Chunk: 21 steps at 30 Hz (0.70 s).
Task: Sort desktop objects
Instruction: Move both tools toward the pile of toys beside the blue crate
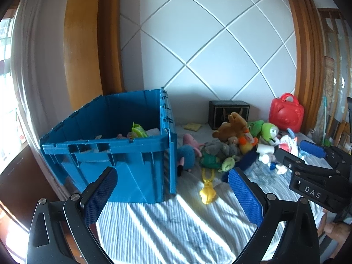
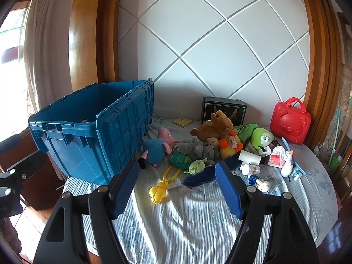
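A big blue crate (image 1: 114, 154) (image 2: 92, 136) stands at the left of the striped cloth, with a few soft things inside. To its right lies a heap of plush toys: a pink and blue pig (image 2: 158, 147), a brown bear (image 2: 215, 127), a grey animal (image 2: 195, 149), a green plush (image 2: 261, 137). In front of the heap a yellow toy (image 2: 159, 190) (image 1: 207, 192) lies by itself. My left gripper (image 1: 171, 180) is open and empty, near the crate's front corner. My right gripper (image 2: 176, 173) is open and empty too, above the yellow toy, and also shows in the left wrist view (image 1: 286, 154).
A red bear-shaped case (image 2: 290, 122) and a black box (image 2: 223, 110) stand against the tiled wall. Small bottles, a white cup (image 2: 250, 157) and cartons lie at the right of the heap. The near part of the striped cloth (image 2: 187, 220) is bare. A wooden cabinet stands left of the crate.
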{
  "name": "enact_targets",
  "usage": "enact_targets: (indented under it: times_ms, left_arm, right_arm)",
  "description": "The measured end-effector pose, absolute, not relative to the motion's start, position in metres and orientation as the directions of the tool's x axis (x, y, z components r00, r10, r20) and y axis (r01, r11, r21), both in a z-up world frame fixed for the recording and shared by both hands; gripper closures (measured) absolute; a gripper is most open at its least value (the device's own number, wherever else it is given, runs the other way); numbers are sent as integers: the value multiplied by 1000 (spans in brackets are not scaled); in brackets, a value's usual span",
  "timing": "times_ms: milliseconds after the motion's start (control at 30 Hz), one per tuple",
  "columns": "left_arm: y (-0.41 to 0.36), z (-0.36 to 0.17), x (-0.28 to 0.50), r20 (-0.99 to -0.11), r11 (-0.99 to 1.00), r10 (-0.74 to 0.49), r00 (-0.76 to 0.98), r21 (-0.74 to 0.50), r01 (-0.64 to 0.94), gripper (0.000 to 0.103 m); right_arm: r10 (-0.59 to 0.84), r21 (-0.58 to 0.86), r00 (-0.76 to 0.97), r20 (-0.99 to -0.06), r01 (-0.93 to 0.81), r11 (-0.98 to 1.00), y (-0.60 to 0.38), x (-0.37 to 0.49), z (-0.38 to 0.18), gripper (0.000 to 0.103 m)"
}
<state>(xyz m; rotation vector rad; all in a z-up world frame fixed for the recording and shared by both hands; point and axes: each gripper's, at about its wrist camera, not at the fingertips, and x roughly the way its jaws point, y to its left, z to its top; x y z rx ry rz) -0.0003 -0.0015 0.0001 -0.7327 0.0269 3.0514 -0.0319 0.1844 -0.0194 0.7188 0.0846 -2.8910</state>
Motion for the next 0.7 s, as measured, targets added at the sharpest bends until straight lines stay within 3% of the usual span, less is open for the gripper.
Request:
enact_targets:
  times_ms: [200, 700]
  left_arm:
    - [-15, -5, -20, -483, -1000, -4, -875, 26, -10, 1]
    - [-22, -4, -19, -437, -998, -40, -899, 55, 18, 1]
  right_arm:
    - [-151, -10, -863, -483, 178, -984, 179, -35, -24, 32]
    - [-115, -30, -864, -491, 149, -988, 172, -44, -26, 32]
